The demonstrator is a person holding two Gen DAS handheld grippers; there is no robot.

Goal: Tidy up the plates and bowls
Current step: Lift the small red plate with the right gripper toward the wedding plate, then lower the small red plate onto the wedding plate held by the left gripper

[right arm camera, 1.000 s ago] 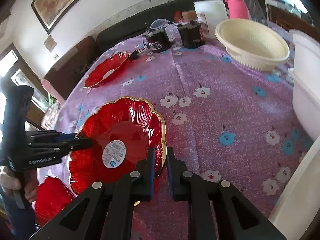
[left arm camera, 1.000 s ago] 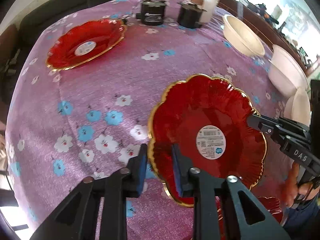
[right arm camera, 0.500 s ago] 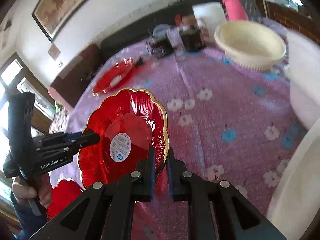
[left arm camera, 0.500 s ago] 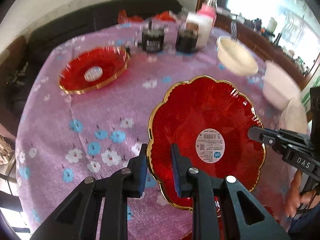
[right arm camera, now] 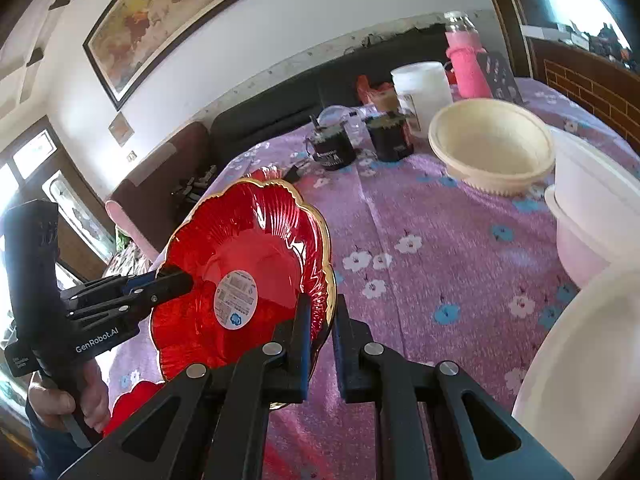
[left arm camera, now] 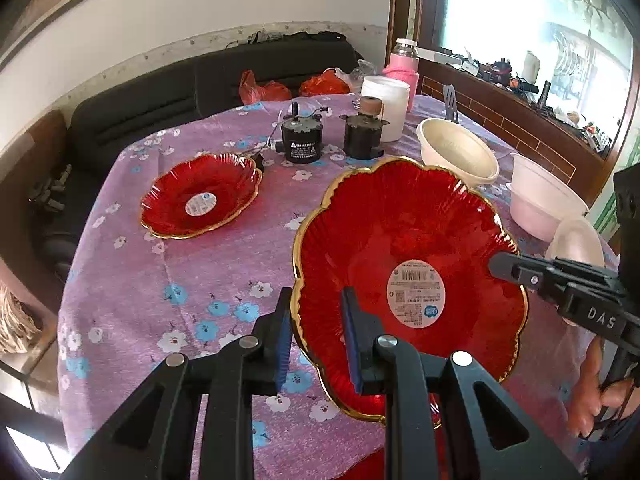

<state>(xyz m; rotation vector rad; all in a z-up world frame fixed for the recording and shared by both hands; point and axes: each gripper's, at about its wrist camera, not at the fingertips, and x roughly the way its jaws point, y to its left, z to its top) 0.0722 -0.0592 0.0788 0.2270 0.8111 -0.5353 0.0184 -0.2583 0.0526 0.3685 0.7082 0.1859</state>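
Both the left gripper (left arm camera: 314, 332) and right gripper (right arm camera: 320, 330) are pinching opposite rims of the scalloped, gold-edged red glass plate (left arm camera: 408, 248); it is probably stiff, slick and fragile.

Second plate (left arm camera: 200, 200) left of bowl (left arm camera: 456, 152), motors (left arm camera: 300, 140) behind

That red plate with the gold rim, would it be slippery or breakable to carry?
Probably slippery: the red plate looks glossy, which may explain a hand-held gripper on each rim, left and right. It seems stiff, holding its shape tilted. Glass or plastic, I cannot tell.
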